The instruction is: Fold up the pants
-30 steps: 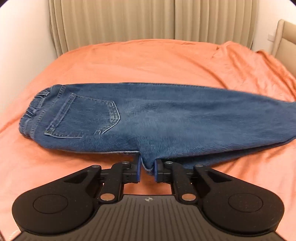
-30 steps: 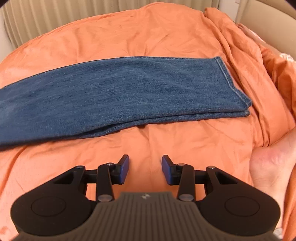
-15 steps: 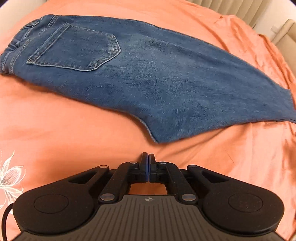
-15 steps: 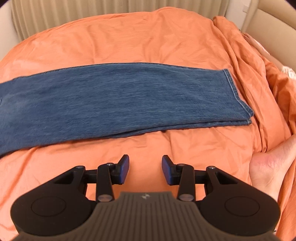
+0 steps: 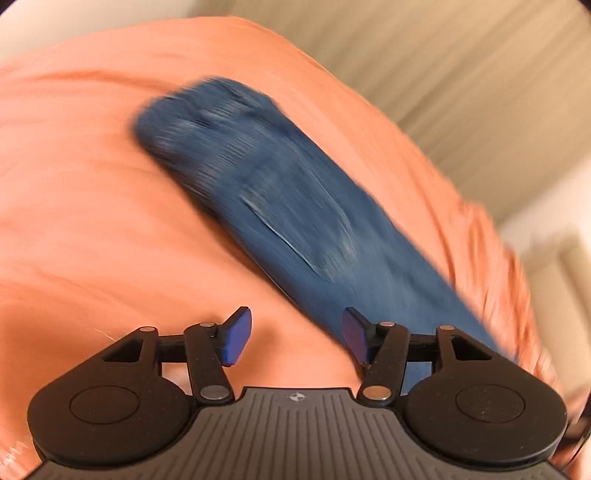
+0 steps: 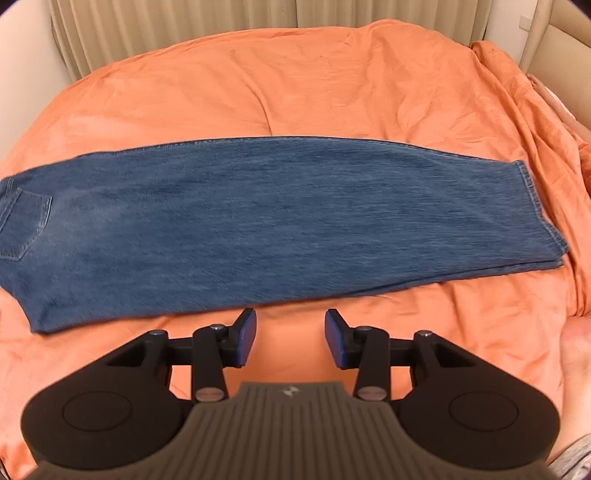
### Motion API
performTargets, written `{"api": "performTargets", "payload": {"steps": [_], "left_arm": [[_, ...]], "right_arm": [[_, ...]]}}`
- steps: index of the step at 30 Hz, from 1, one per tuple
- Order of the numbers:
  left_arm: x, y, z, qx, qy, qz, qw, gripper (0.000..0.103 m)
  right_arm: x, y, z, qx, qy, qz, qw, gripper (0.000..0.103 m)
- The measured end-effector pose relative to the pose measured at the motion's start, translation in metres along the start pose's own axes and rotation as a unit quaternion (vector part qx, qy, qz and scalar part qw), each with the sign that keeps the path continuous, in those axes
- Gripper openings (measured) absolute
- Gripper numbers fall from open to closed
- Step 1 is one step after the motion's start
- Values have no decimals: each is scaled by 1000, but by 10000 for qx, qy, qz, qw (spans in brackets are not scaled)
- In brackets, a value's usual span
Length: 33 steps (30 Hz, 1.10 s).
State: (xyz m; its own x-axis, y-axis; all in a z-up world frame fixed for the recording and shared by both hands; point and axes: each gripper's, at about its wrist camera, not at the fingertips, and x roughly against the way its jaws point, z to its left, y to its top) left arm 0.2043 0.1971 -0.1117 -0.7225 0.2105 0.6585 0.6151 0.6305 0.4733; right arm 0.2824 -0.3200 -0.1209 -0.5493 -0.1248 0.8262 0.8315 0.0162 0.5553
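Pants: my blue jeans (image 6: 258, 221) lie flat across the orange bedspread (image 6: 295, 81), legs stacked one on the other, back pocket (image 6: 22, 221) at the left end, hems (image 6: 543, 218) at the right.
Left gripper (image 5: 297, 338): I hold it with jaws spread wide and nothing between them; its right pad sits over the jeans' edge, though the view is smeared by blur.
Right gripper (image 6: 290, 338): I hold it wide open and empty, just in front of the jeans' near edge, over bare bedspread.
Behind the bed: beige curtains (image 6: 221, 26).
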Motion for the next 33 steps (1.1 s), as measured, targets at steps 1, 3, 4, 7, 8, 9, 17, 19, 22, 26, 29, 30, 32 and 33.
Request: {"api": "performTargets", "payload": {"steps": [1, 3, 4, 7, 8, 9, 17, 19, 22, 26, 29, 30, 32, 33], "left_arm": [[3, 9, 14, 306, -14, -121, 9995, 68], [3, 23, 41, 924, -24, -297, 9953, 68], [-2, 30, 53, 1223, -111, -349, 9918, 68], [-19, 44, 82, 2035, -509, -446, 9767, 69], [-25, 49, 89, 2194, -580, -476, 9727, 69], [-33, 54, 95, 2321, -614, -501, 9694, 69], [-93, 87, 109, 2796, -640, -862, 9541, 63], [-104, 95, 102, 2694, -481, -884, 9578, 63], [-115, 105, 101, 2716, -285, -896, 9578, 63], [-127, 120, 90, 2539, 72, -852, 9634, 55], [-125, 126, 77, 2277, 374, -871, 9691, 43], [-122, 127, 74, 2194, 470, -895, 9704, 40], [-119, 129, 65, 2021, 657, -940, 9726, 37], [-119, 130, 60, 1946, 753, -964, 9732, 37]], "right_arm": [[-1, 0, 1, -31, -15, 1, 10000, 38], [-3, 0, 1, -101, -56, 8, 9999, 38], [-4, -1, 2, -133, -65, 18, 9999, 38], [-10, -3, 0, -222, -125, 112, 9996, 38], [-13, -3, -4, -235, -157, 148, 9995, 38], [-14, -3, -5, -234, -207, 178, 9994, 38], [-21, -10, -28, -214, -536, 329, 9978, 38], [-25, -11, -37, -272, -610, 389, 9970, 38], [-32, -10, -55, -486, -659, 441, 9957, 38], [-35, -10, -96, -1230, -560, 240, 9905, 38], [-28, -11, -149, -2253, -354, -167, 9735, 38], [-25, -14, -171, -2646, -294, -298, 9635, 38], [-18, -19, -212, -3323, -160, -578, 9413, 41], [-15, -23, -232, -3660, -87, -739, 9277, 42]]}}
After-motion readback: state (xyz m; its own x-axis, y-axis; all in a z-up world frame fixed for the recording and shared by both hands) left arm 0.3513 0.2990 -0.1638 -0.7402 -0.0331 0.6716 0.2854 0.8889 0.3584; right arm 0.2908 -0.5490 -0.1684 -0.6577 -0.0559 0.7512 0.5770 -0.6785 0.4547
